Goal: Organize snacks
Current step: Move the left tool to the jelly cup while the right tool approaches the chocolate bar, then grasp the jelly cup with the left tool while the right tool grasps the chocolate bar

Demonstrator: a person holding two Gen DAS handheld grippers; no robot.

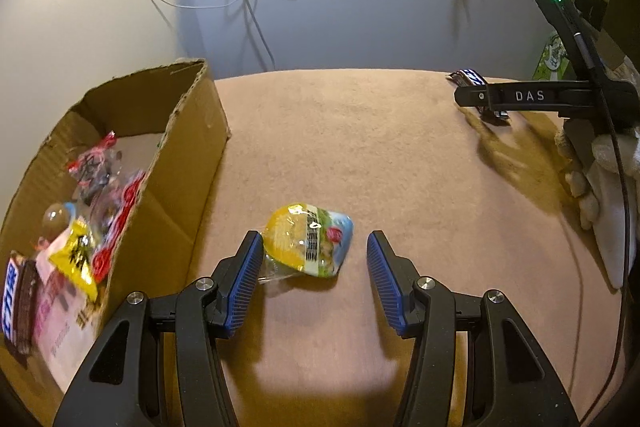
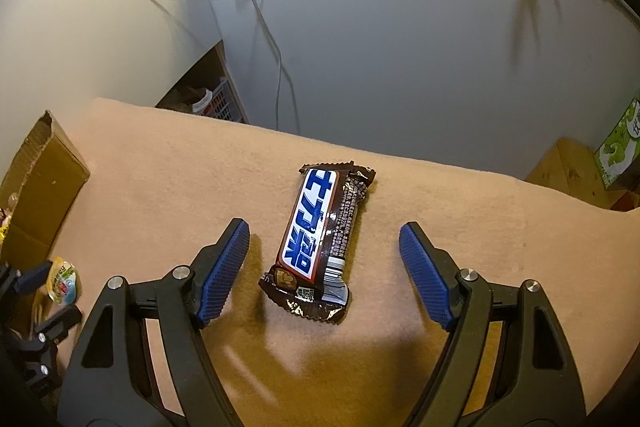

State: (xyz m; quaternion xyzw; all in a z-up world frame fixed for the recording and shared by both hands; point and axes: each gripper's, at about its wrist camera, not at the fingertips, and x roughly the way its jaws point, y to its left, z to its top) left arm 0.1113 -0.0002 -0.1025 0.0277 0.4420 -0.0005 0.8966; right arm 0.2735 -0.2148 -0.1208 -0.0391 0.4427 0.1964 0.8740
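Note:
A yellow and blue jelly cup (image 1: 310, 241) lies on the tan cloth between the open blue pads of my left gripper (image 1: 314, 247), nearer the left pad. It also shows small in the right wrist view (image 2: 63, 281). A brown chocolate bar with a blue and white label (image 2: 320, 241) lies between the open pads of my right gripper (image 2: 324, 239), touching neither. In the left wrist view the right gripper (image 1: 472, 98) hangs over the bar (image 1: 472, 77) at the far right. A cardboard box (image 1: 184, 163) at the left holds several snacks.
The tan cloth covers the table (image 1: 360, 147). A white wall with hanging cables (image 1: 256, 27) stands behind. A gloved hand (image 1: 600, 187) holds the right gripper. A green carton (image 2: 620, 147) and a brown box (image 2: 568, 167) sit at the far right.

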